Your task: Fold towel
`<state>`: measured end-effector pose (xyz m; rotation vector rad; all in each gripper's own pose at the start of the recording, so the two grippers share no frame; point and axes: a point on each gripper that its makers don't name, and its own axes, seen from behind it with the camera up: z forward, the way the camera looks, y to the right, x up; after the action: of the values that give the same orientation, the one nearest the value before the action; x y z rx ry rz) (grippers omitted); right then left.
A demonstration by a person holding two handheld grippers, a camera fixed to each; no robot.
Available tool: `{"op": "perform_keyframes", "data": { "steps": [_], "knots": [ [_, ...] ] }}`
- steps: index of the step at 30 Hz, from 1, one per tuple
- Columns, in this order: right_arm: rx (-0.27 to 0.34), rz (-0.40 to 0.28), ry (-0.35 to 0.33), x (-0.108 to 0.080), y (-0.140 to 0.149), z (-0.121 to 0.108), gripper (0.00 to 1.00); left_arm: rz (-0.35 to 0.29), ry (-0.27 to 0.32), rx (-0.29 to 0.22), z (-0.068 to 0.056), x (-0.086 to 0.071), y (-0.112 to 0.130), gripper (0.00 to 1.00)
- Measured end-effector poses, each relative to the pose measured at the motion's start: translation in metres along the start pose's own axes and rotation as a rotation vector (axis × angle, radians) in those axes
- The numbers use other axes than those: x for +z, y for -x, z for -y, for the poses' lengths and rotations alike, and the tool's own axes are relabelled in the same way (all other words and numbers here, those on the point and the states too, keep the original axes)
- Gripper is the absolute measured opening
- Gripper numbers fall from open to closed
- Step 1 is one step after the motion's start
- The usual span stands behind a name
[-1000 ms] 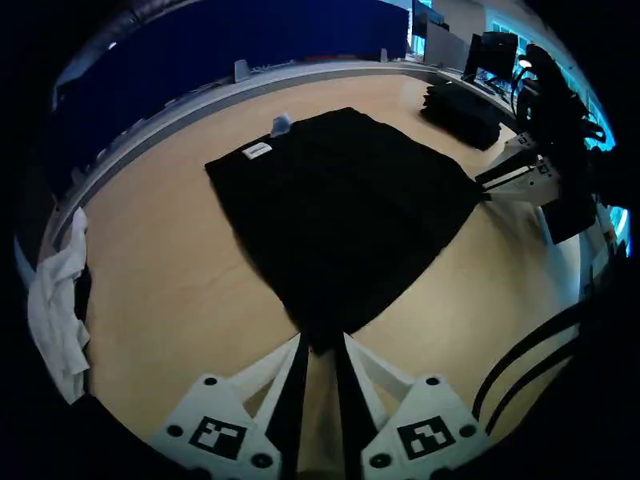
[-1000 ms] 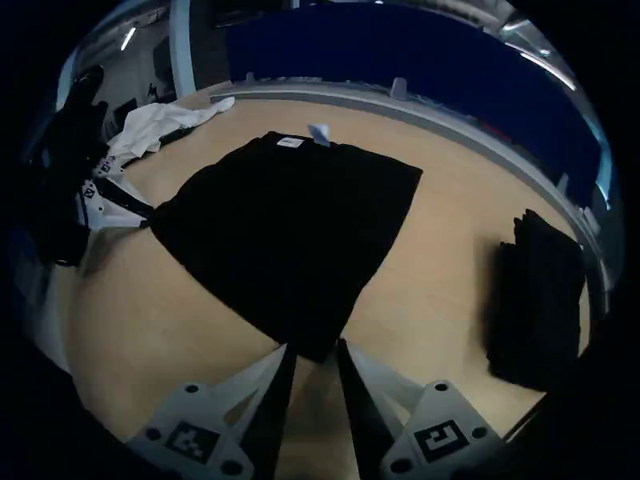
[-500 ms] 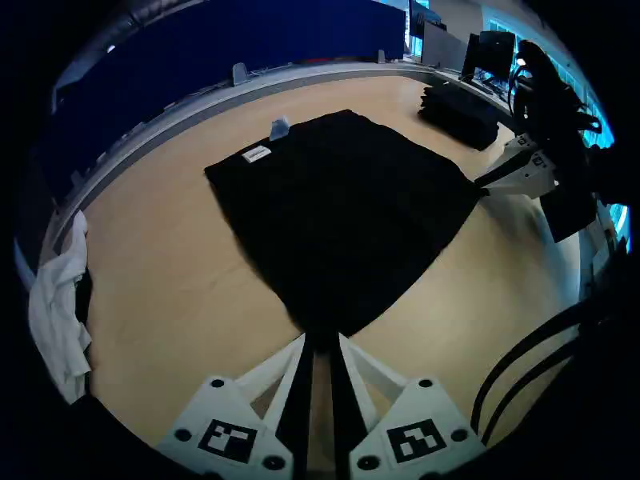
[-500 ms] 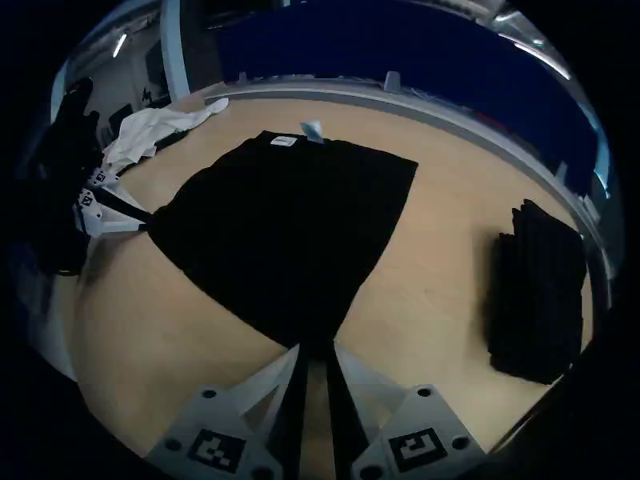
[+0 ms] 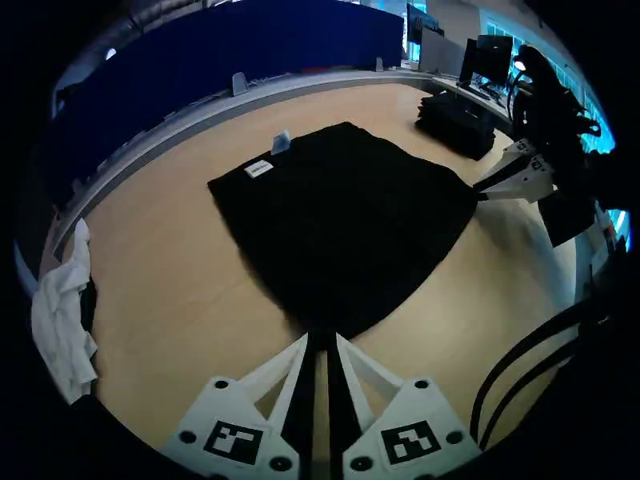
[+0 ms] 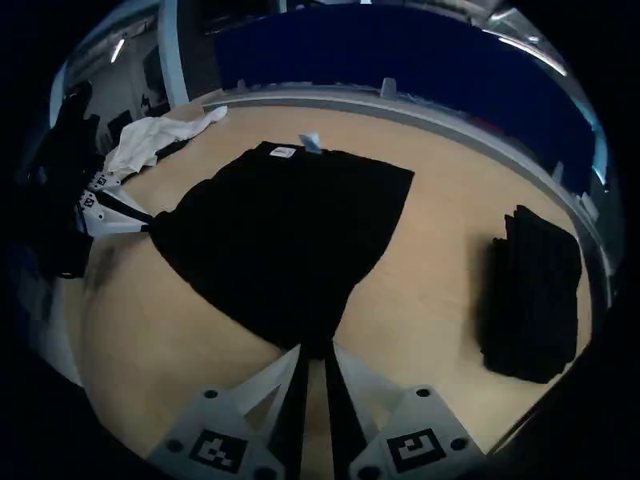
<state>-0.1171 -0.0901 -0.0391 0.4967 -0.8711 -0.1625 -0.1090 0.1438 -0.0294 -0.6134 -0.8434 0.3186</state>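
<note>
A black towel lies spread on the wooden table, with a white label at its far edge. My left gripper is shut on the towel's near corner in the left gripper view. In the right gripper view the same black towel runs down to my right gripper, which is shut on another corner. Each view shows the other gripper pinching its corner: the right gripper at the towel's right tip, the left gripper at its left tip. Both held corners look slightly raised off the table.
A stack of folded black towels sits at the table's right side, seen far off as a dark stack. A crumpled white cloth lies at the left edge, white cloth in the right gripper view. A blue partition backs the table.
Both grippers closed from open onto the towel corners over the last second. The corners have drawn slightly nearer and lifted a little.
</note>
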Motion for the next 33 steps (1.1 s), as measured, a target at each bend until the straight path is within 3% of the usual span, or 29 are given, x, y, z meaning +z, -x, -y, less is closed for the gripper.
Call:
{"op": "perform_keyframes", "data": {
  "steps": [12, 33],
  "knots": [
    [-0.007, -0.041, -0.008, -0.026, -0.029, 0.006, 0.14, -0.031, -0.017, -0.063, 0.005, -0.031, -0.017, 0.09],
    [-0.035, -0.090, -0.016, -0.091, -0.073, 0.022, 0.13, -0.118, -0.036, -0.161, 0.006, -0.091, -0.056, 0.08]
  ]
}}
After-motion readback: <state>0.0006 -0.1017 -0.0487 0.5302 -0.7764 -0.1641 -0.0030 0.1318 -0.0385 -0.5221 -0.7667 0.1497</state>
